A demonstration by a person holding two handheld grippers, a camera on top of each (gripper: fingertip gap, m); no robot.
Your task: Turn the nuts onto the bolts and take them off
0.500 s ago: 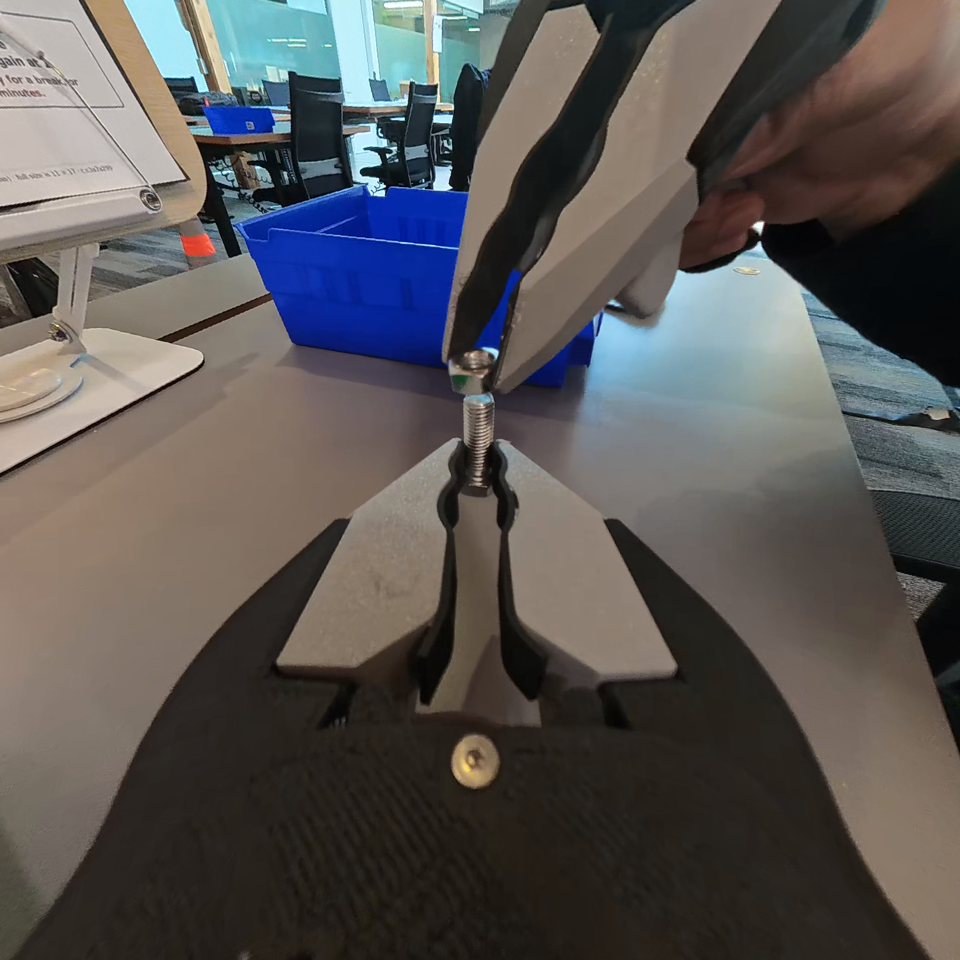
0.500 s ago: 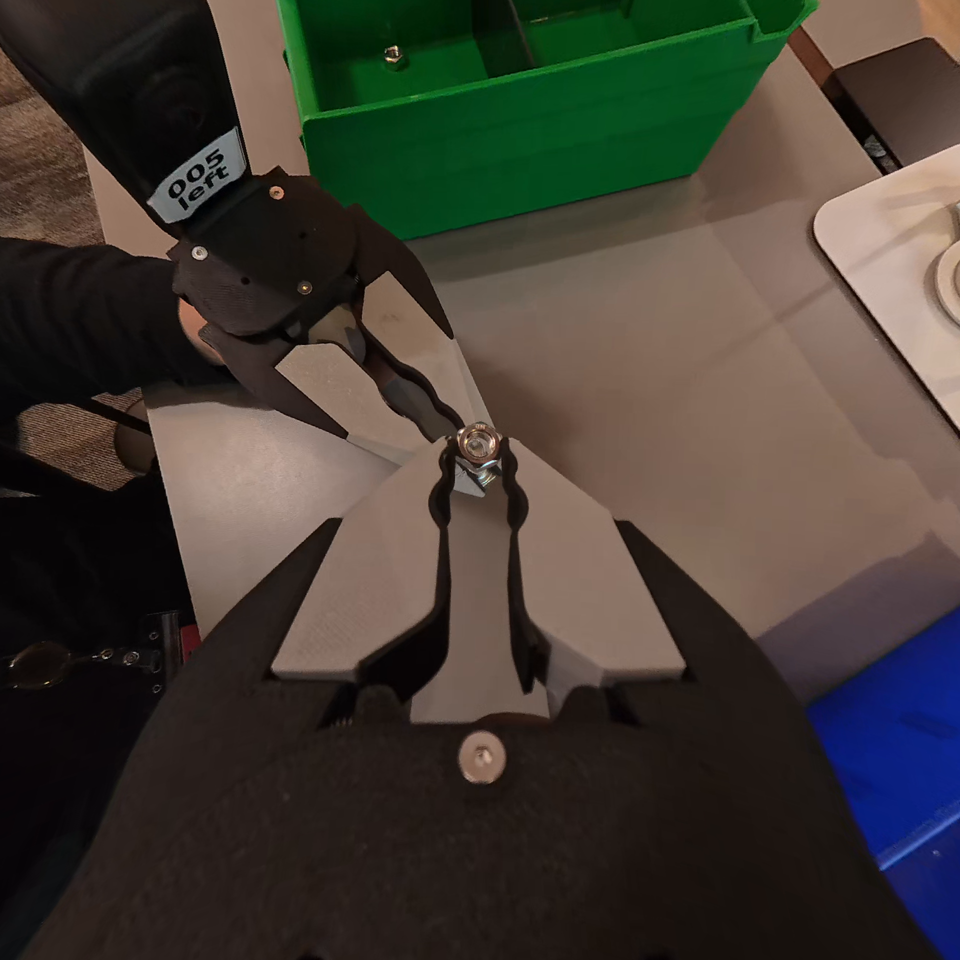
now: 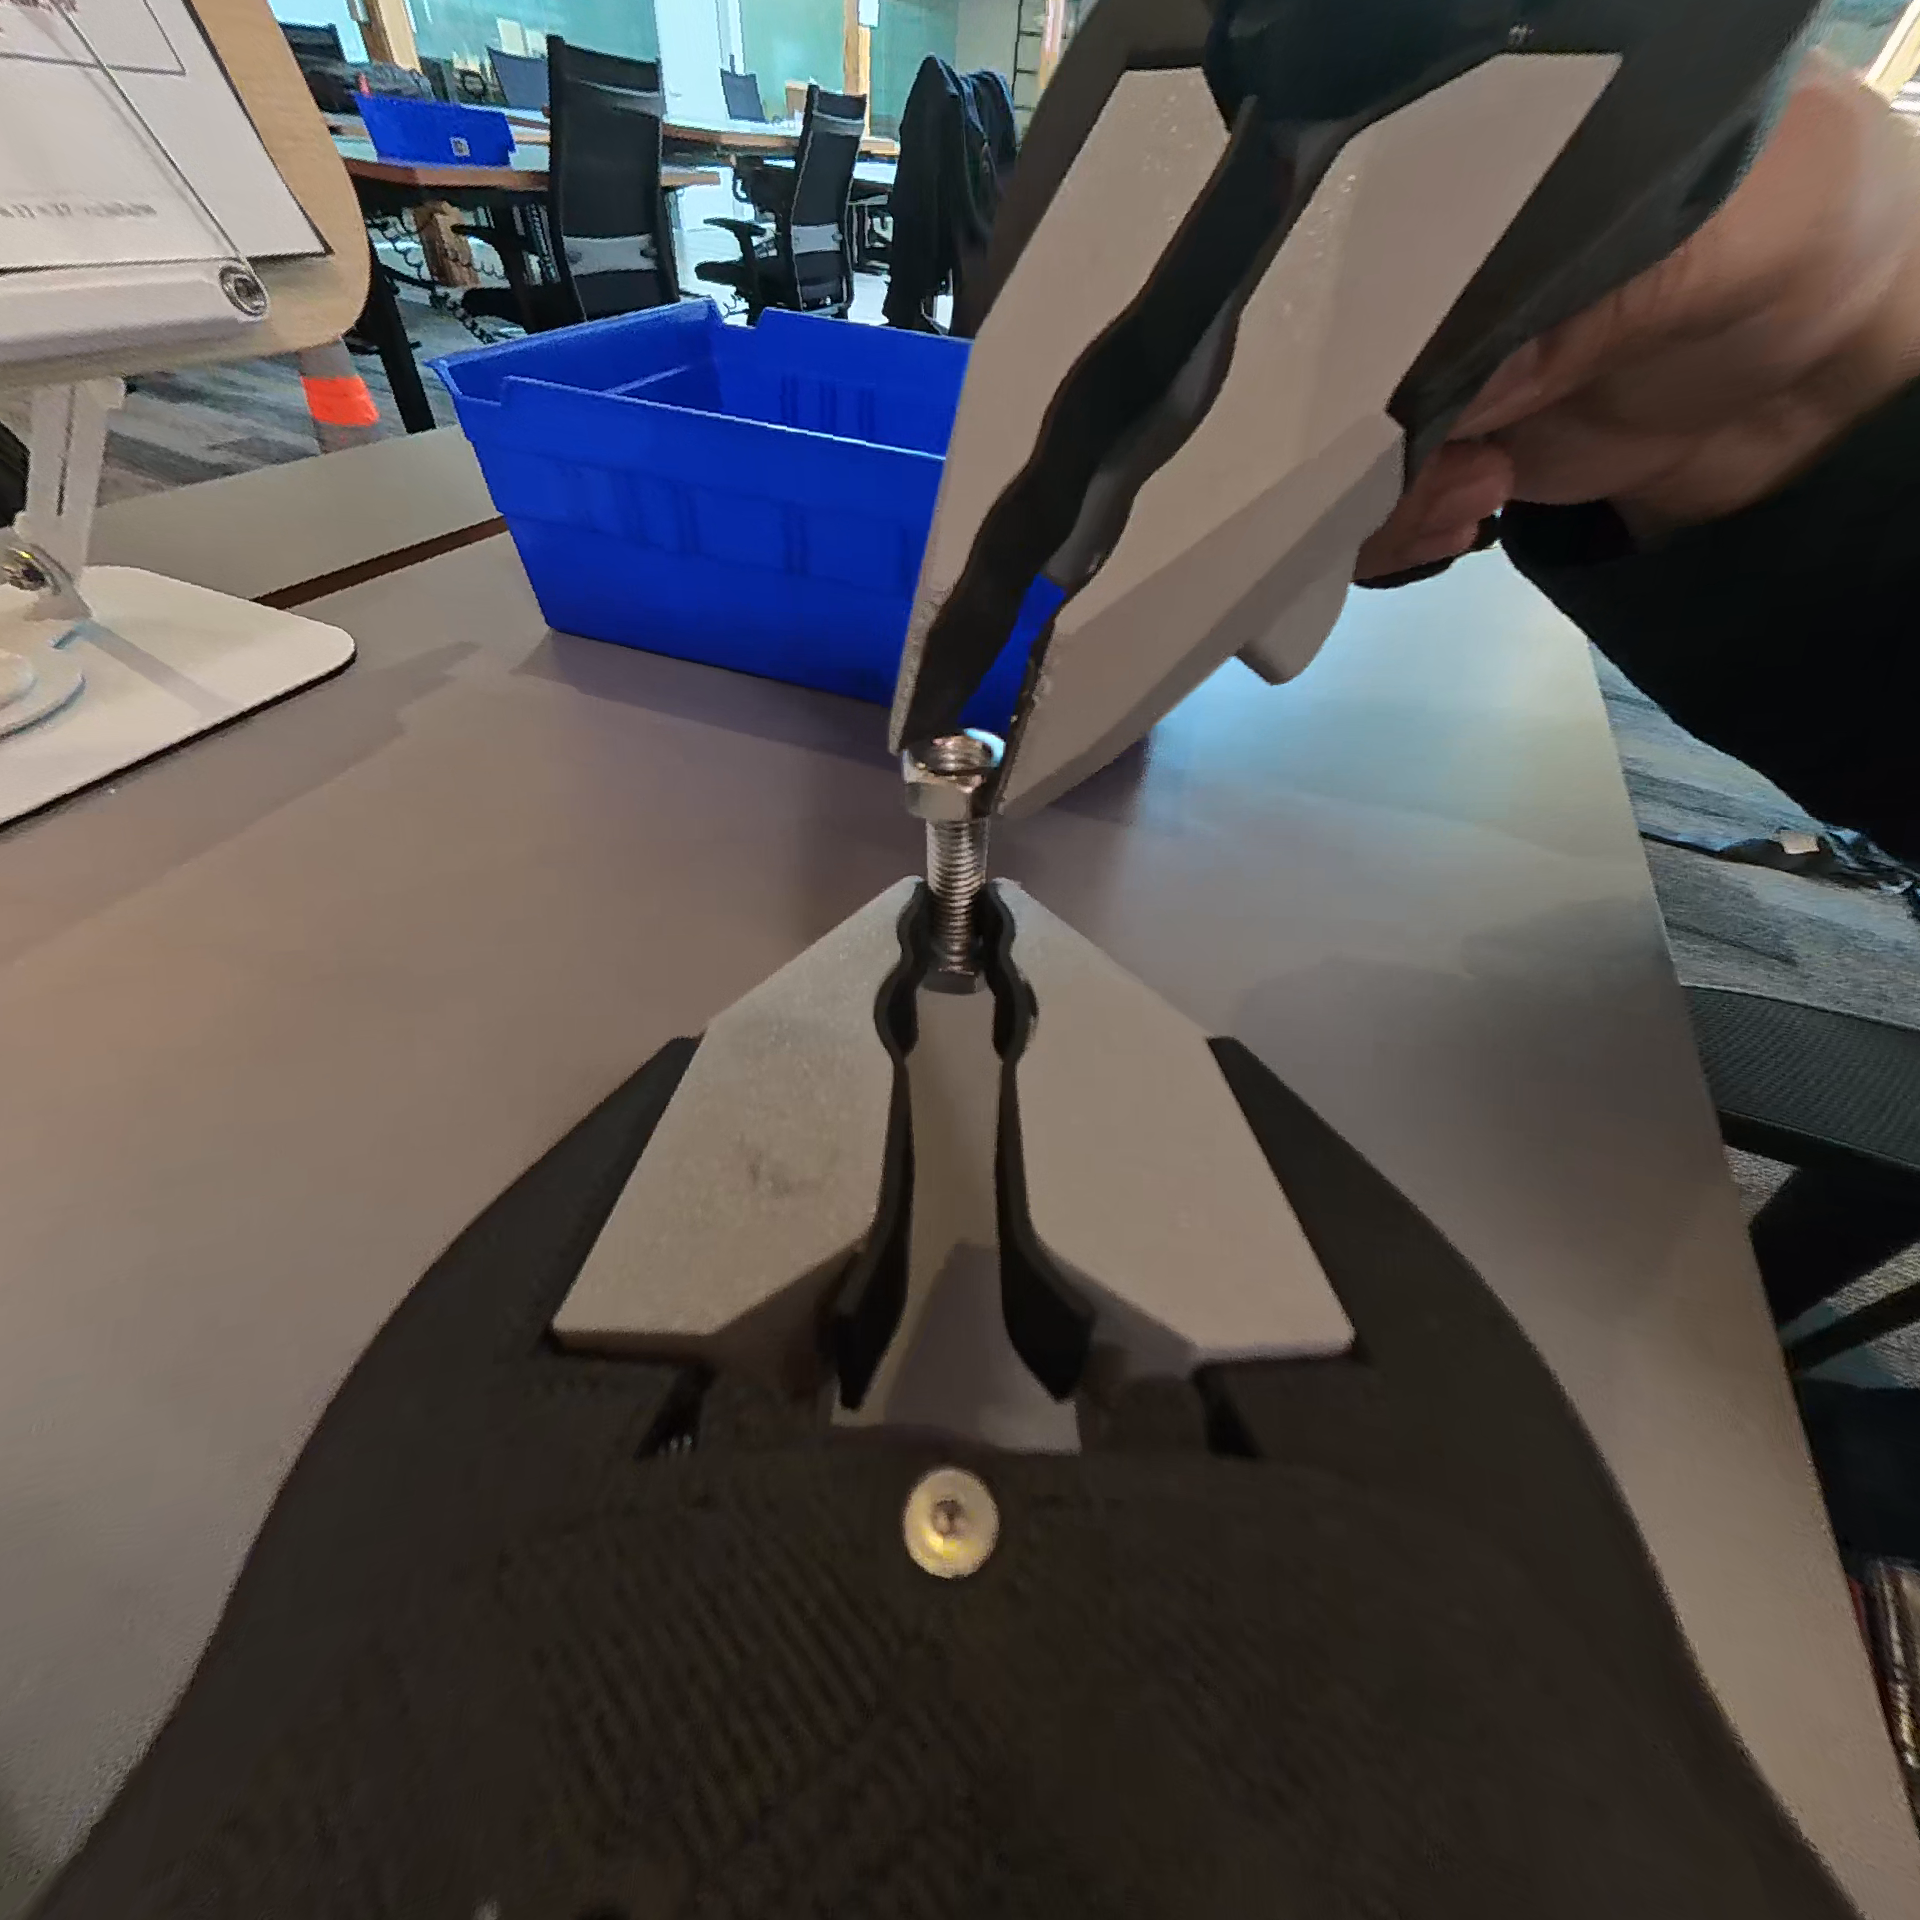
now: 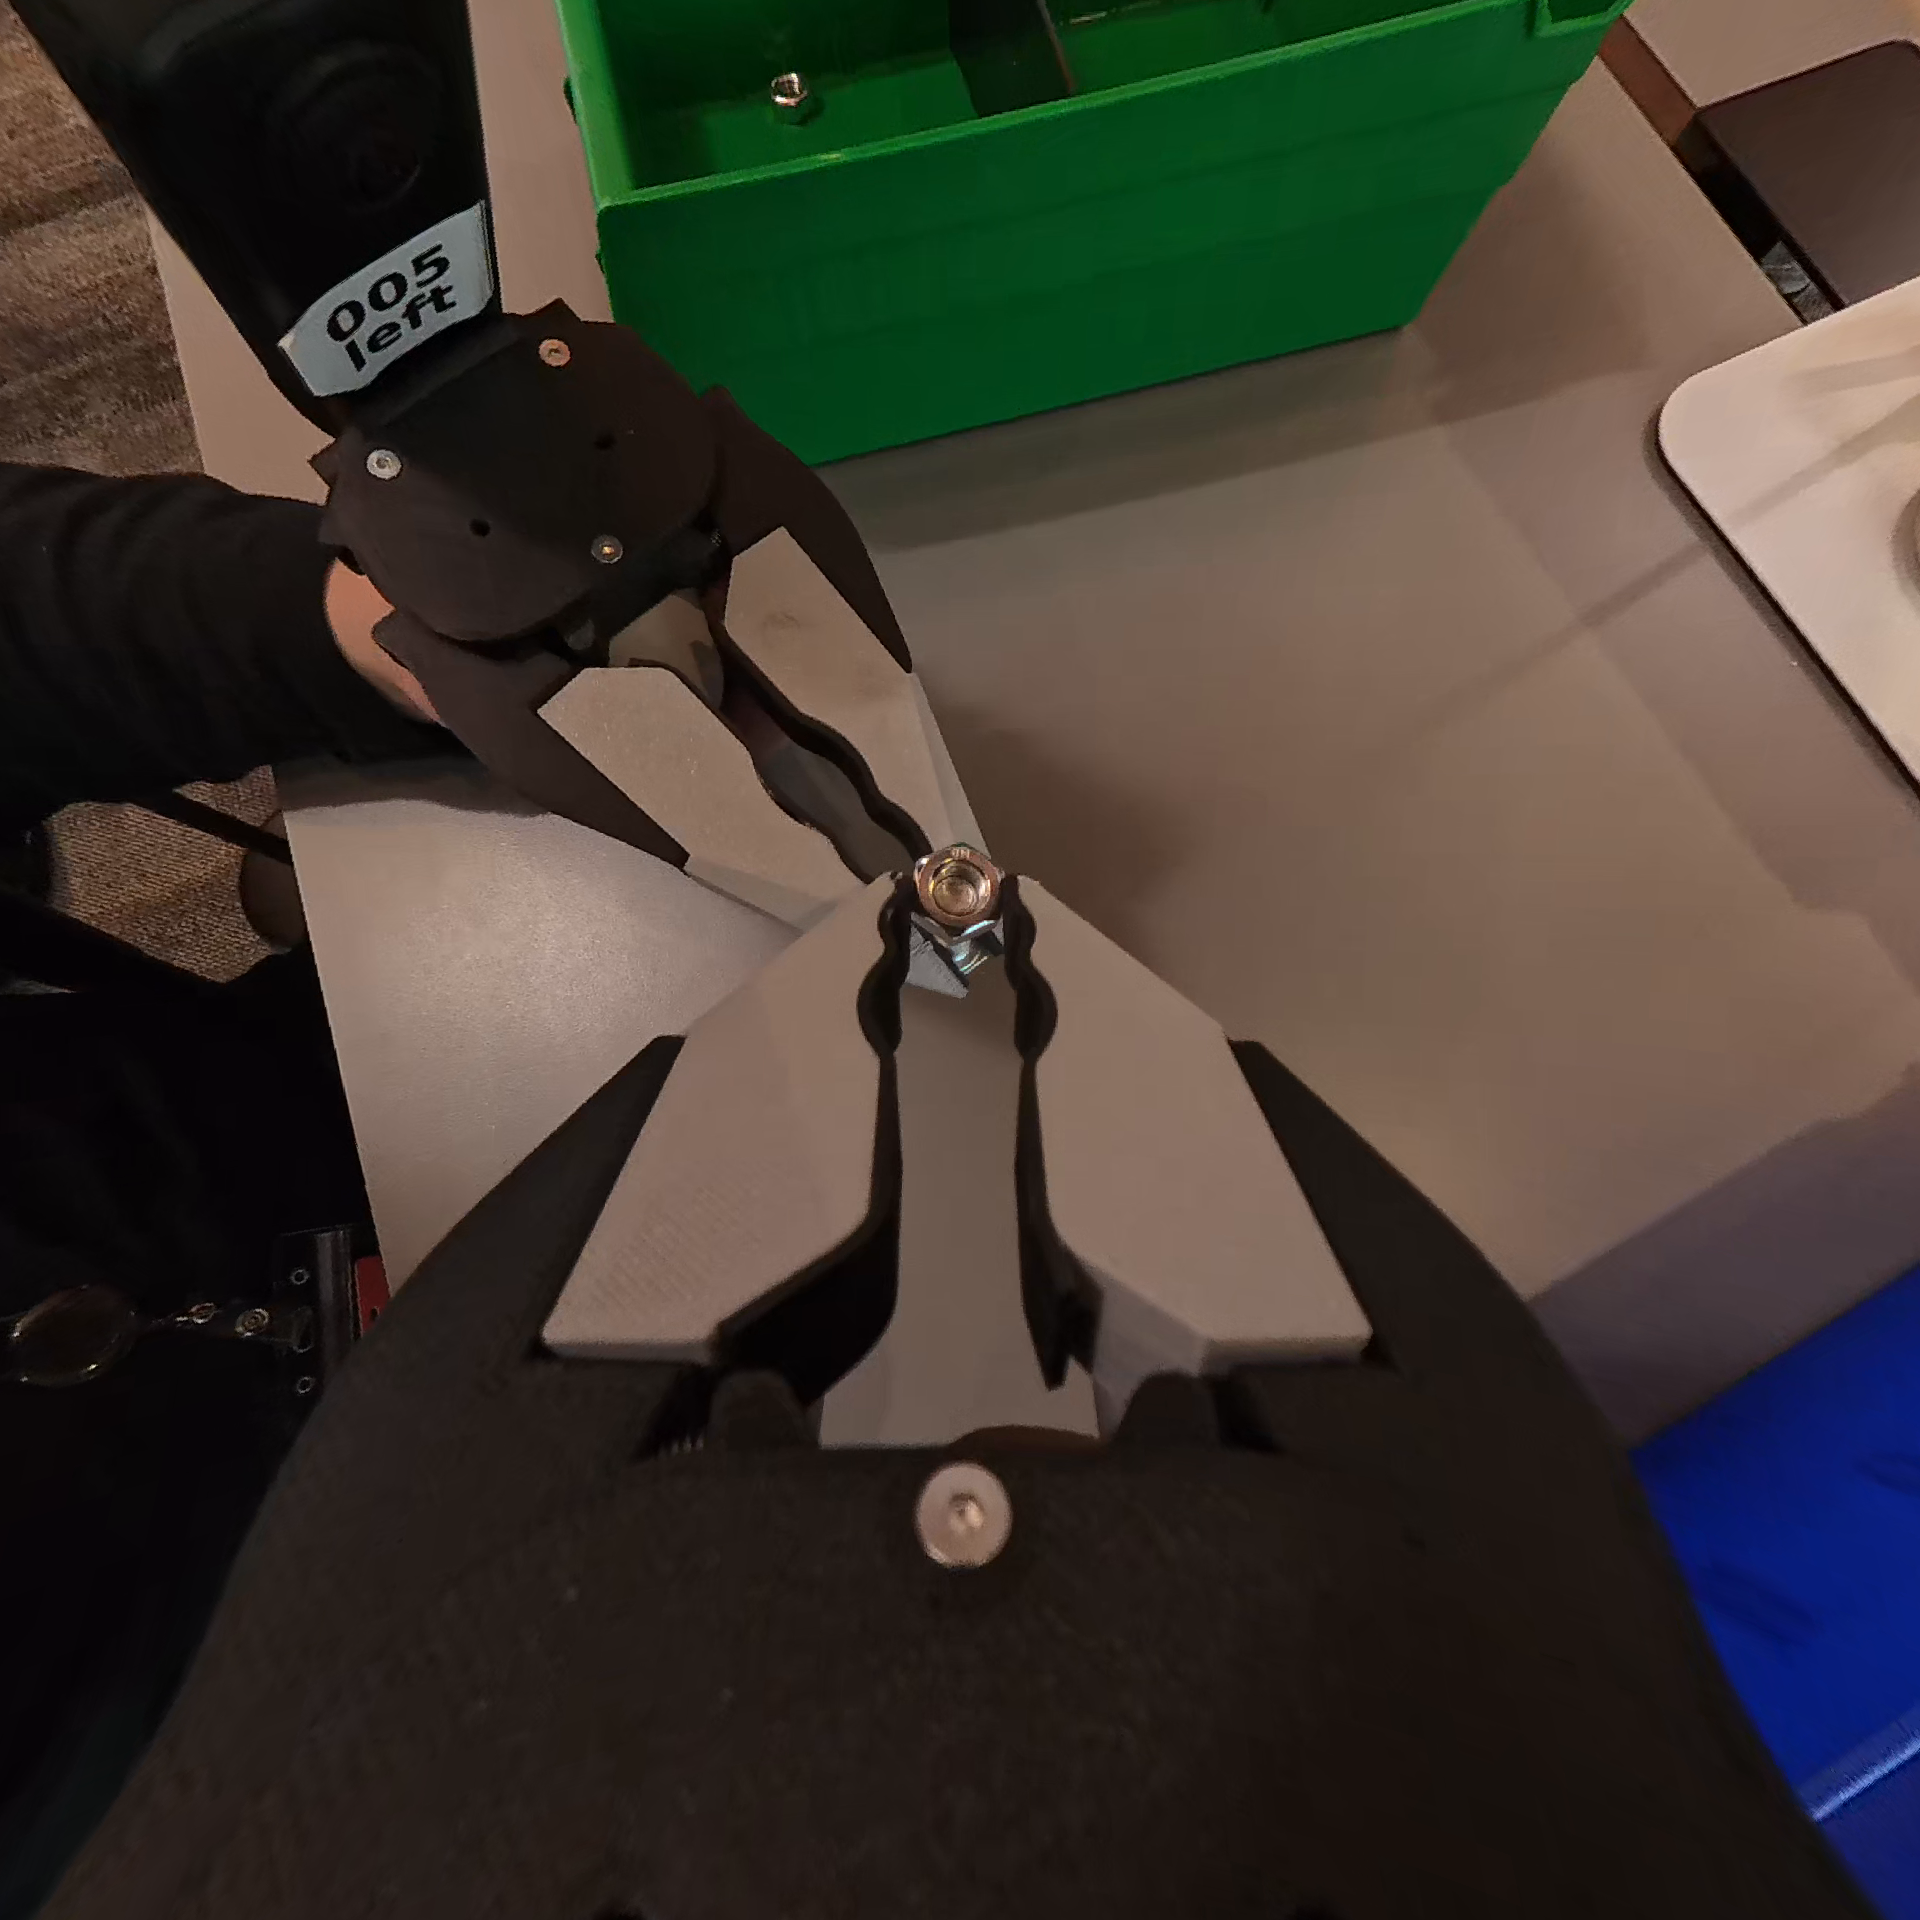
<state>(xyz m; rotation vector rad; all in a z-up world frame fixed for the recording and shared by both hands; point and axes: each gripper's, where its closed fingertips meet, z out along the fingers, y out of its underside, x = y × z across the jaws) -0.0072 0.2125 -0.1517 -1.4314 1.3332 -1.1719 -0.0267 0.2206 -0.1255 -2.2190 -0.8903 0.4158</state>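
Note:
In the left wrist view my left gripper point(image 3: 954, 909) is shut on a silver bolt point(image 3: 954, 883) and holds it upright above the grey table point(image 3: 416, 935). My right gripper point(image 3: 951, 764) comes down from above, shut on a silver hex nut point(image 3: 943, 788). The nut sits on the bolt's top end. In the right wrist view my right gripper point(image 4: 954, 906) holds the nut point(image 4: 956, 891), with the bolt's end showing in its hole. The left gripper point(image 4: 883, 847) reaches in from the left beneath it. How far the nut is threaded on is hidden.
A blue bin point(image 3: 707, 520) stands behind the grippers and also shows in the right wrist view point(image 4: 1787, 1558). A green bin point(image 4: 1039, 260) with a loose nut point(image 4: 795, 96) stands on the far side. A white stand base point(image 3: 156, 665) is at the left. Office chairs stand beyond the table. The grippers are tip to tip, or close to it.
The right gripper has lowered the nut a little, from just above the bolt's tip onto it. The left gripper still grips the bolt.

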